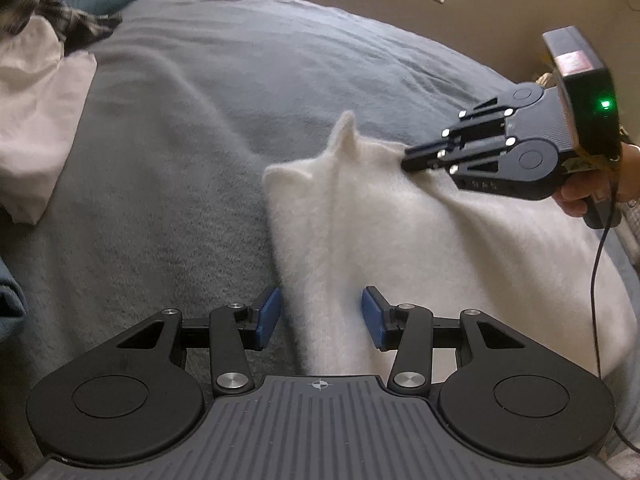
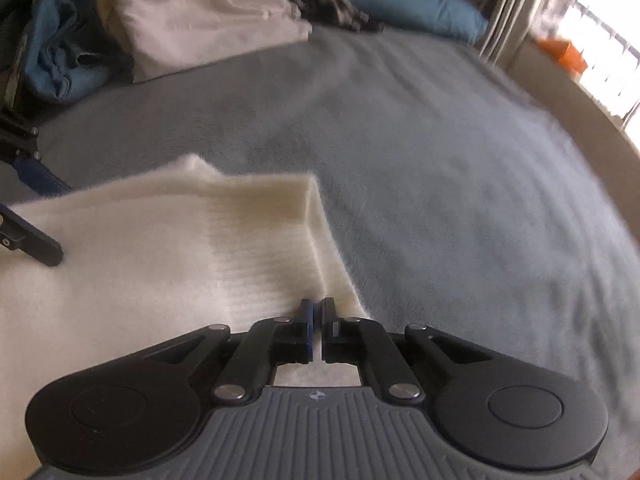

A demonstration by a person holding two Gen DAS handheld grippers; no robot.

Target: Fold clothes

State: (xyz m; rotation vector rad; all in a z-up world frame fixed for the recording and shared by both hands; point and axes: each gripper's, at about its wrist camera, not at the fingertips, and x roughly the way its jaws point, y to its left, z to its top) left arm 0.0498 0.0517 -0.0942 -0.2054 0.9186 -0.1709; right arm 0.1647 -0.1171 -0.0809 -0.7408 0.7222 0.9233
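Observation:
A fuzzy white garment (image 1: 400, 240) lies on the grey bed cover (image 1: 200, 120), with a raised ridge running down its left part. My left gripper (image 1: 320, 316) hovers open at its near edge, blue pads on either side of that ridge. My right gripper (image 1: 408, 162), held by a hand, is shut on the garment's far right edge and lifts it slightly. In the right wrist view the right gripper (image 2: 318, 312) pinches the white garment (image 2: 160, 248) at a folded edge, and the left gripper's fingers (image 2: 32, 244) show at the left.
A pile of other clothes sits at the far end of the bed: a pale pink garment (image 1: 36, 120), a plaid one (image 1: 40, 4) and a blue pillow (image 2: 408, 0). A blue bundle (image 2: 60, 48) lies beside a white folded piece (image 2: 200, 16). A bright window (image 2: 600, 40) is on the right.

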